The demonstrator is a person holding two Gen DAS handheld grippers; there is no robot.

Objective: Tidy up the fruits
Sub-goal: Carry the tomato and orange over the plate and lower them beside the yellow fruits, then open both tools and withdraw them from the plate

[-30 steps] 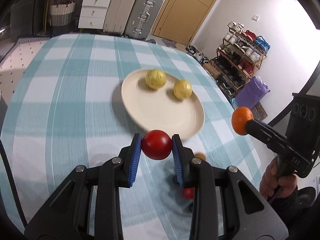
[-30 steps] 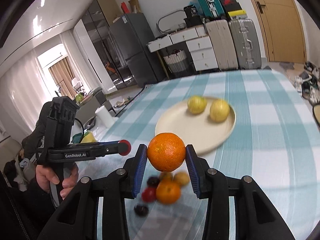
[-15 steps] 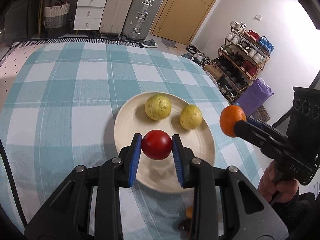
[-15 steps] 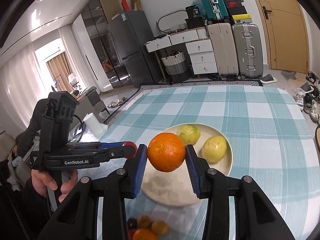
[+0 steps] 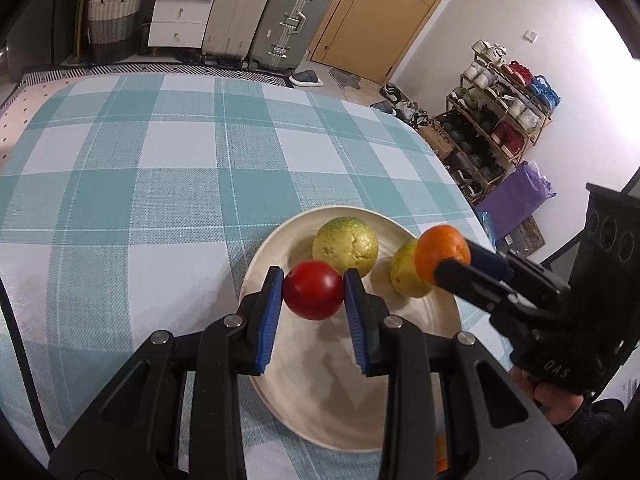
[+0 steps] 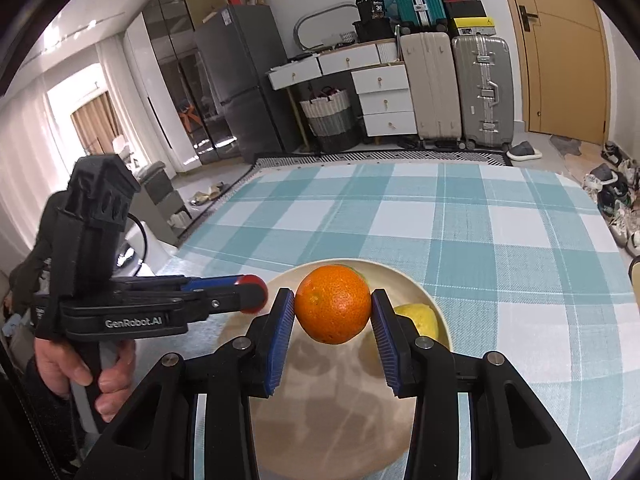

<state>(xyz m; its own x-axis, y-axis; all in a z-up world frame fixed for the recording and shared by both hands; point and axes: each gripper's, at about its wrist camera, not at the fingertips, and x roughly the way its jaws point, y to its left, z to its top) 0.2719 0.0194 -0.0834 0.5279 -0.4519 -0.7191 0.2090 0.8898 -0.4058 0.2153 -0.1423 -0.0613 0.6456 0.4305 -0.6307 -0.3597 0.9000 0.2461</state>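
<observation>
My left gripper is shut on a red round fruit and holds it above the left part of a cream plate. My right gripper is shut on an orange above the same plate. Two yellow-green fruits lie on the plate's far side: one beyond the red fruit, the other partly behind the orange. In the right wrist view one yellow fruit shows beside the right finger, and the left gripper comes in from the left.
The plate sits on a teal and white checked tablecloth. The table's right edge drops off toward a shoe rack. A bit of orange fruit shows below the plate. Suitcases and drawers stand beyond the far edge.
Both grippers have moved forward over the plate, each still holding its fruit. The loose fruits near the front have dropped out of view beneath them.
</observation>
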